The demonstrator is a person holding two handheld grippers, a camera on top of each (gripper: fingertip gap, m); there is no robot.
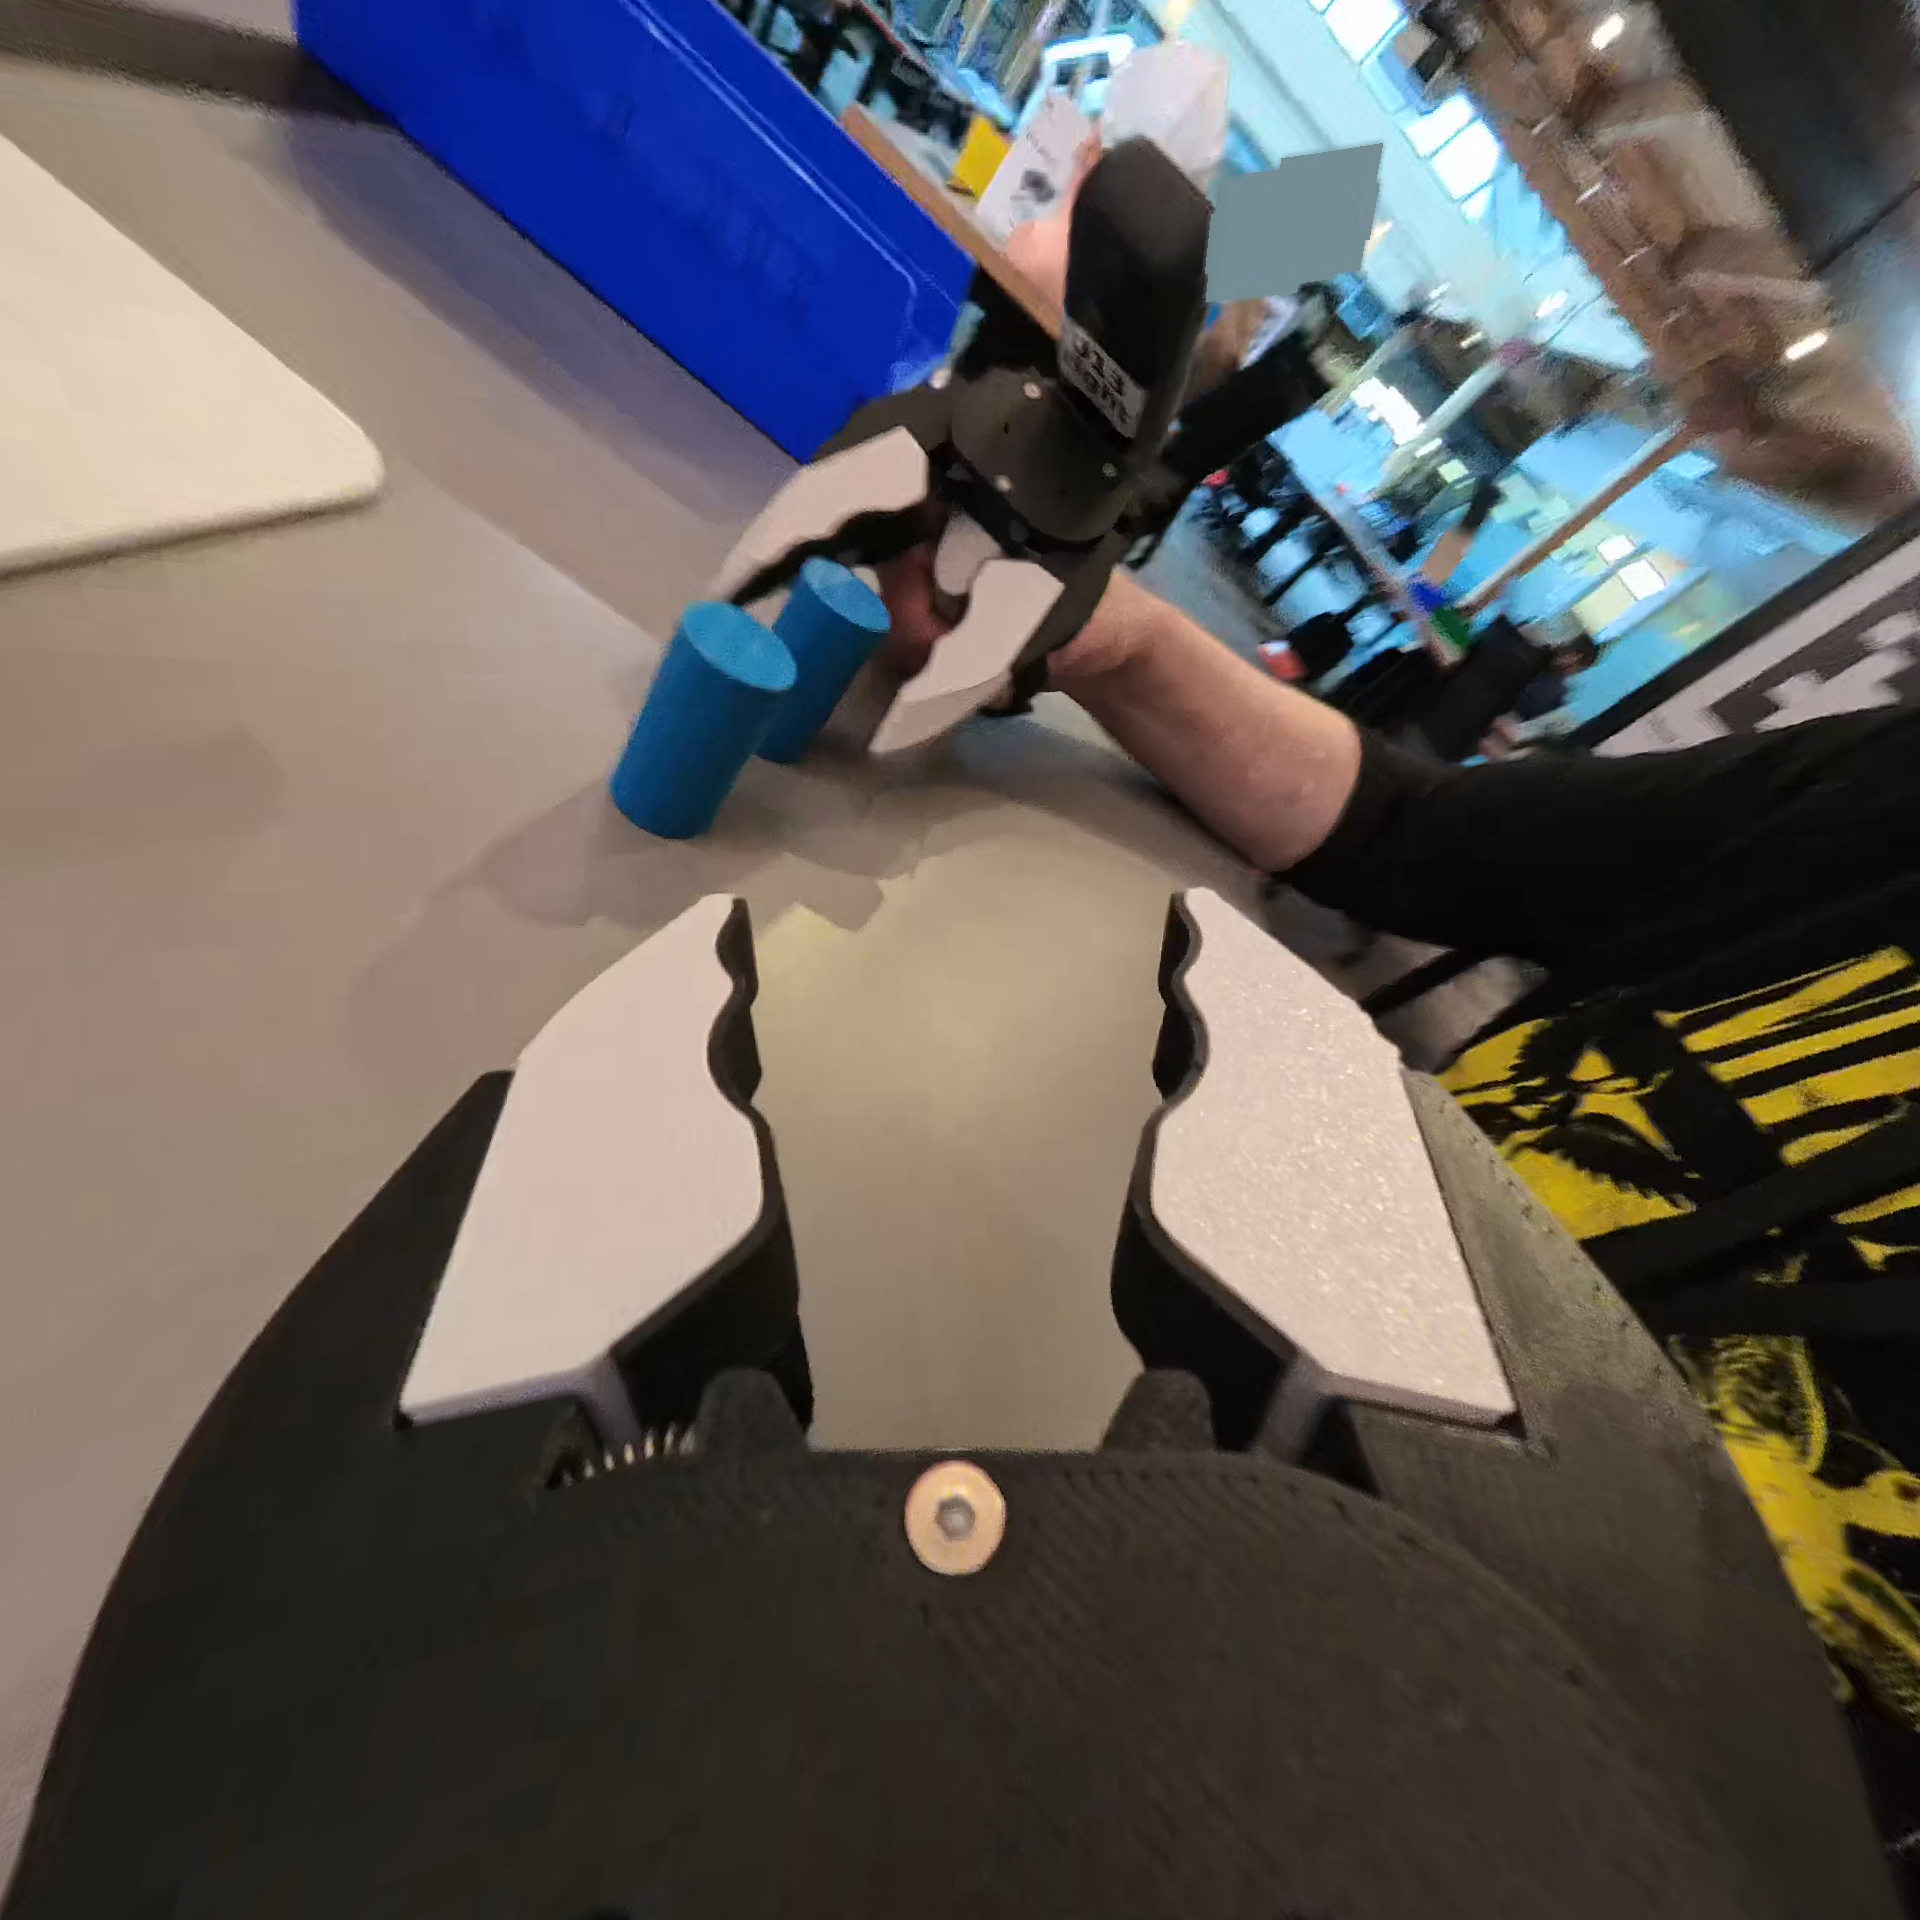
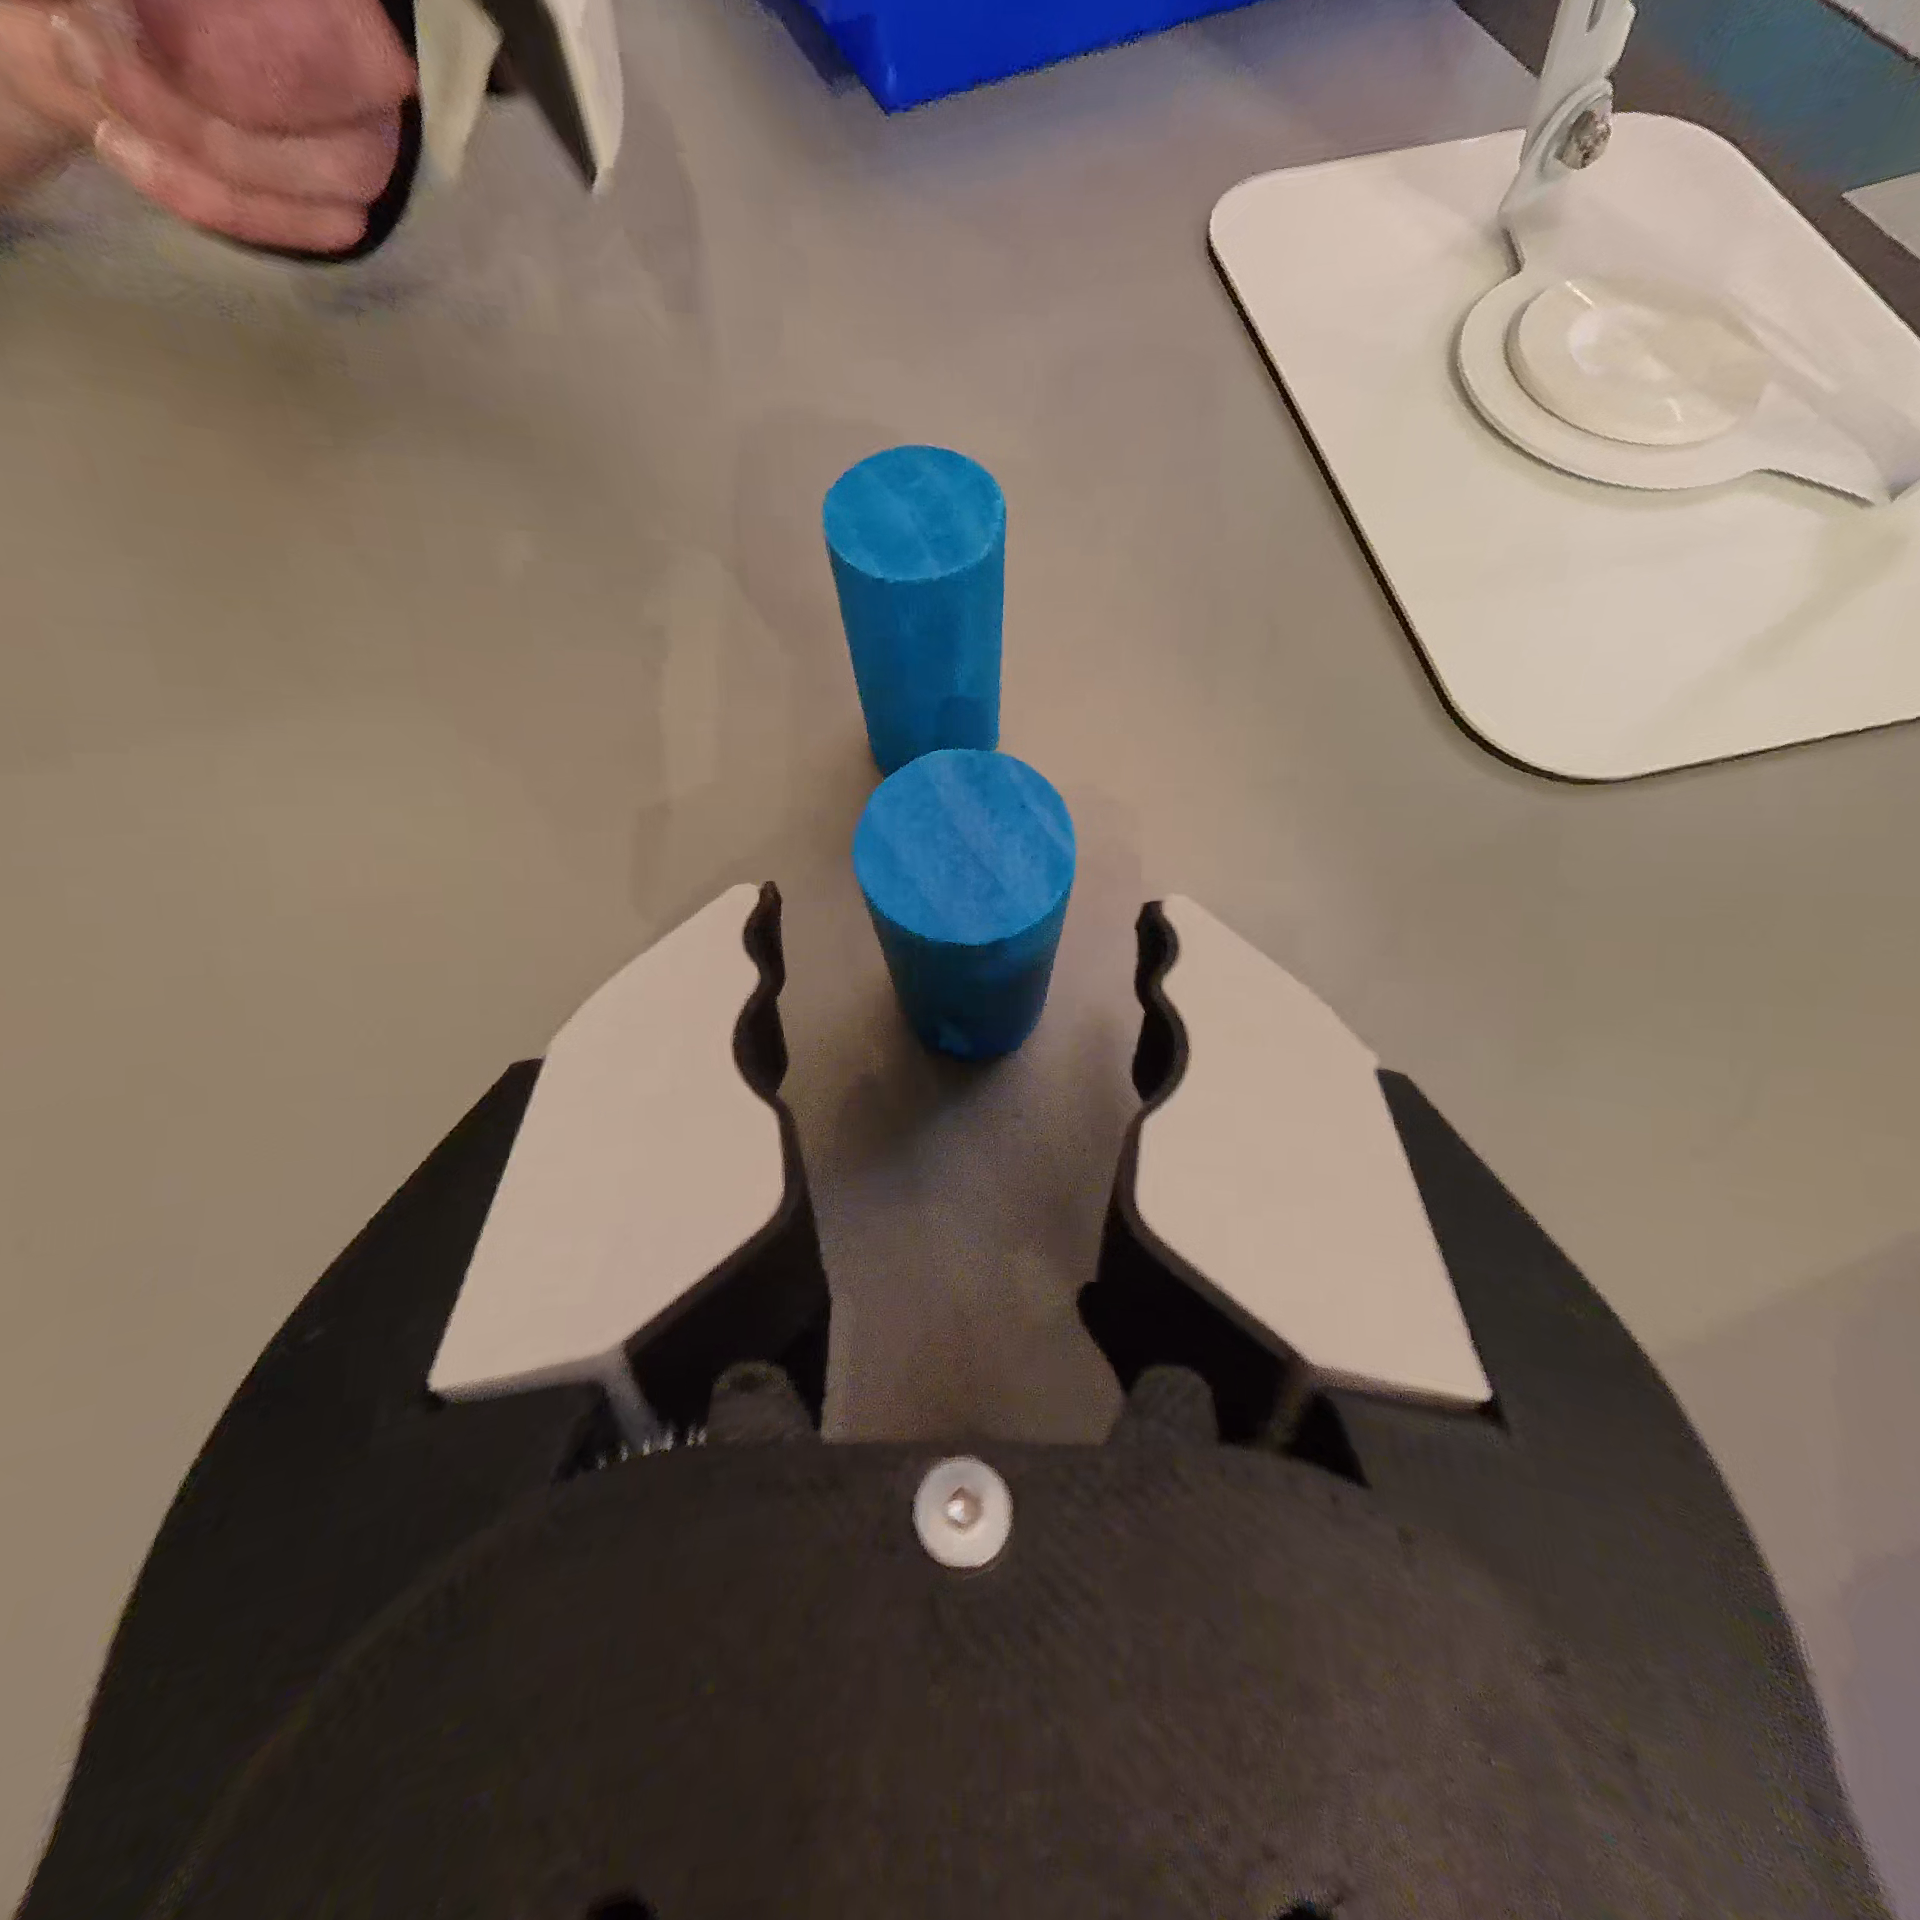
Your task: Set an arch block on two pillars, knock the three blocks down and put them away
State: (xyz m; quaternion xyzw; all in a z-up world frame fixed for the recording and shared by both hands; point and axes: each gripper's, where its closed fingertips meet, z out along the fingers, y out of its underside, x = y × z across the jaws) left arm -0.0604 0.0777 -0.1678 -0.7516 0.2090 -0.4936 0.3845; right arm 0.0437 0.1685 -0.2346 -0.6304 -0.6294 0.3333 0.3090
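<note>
Two blue cylinder pillars stand upright side by side on the grey table. In the right wrist view the near pillar point(image 2: 961, 896) stands just ahead of my open right gripper point(image 2: 951, 909), between its fingertips, and the far pillar point(image 2: 920, 613) stands behind it. In the left wrist view the two pillars point(image 1: 701, 717) point(image 1: 826, 649) stand ahead to the left, with the right gripper point(image 1: 831, 655) open beside them. My left gripper point(image 1: 956, 914) is open and empty, above bare table. No arch block is in view.
A blue bin point(image 1: 644, 197) point(image 2: 987, 42) stands at the back of the table. A white base plate point(image 2: 1579, 457) with a stand on it lies to the right of the pillars; it also shows in the left wrist view point(image 1: 135, 416). A person's forearm point(image 1: 1195, 717) reaches across. About 15 cm separates my left fingertips from my right.
</note>
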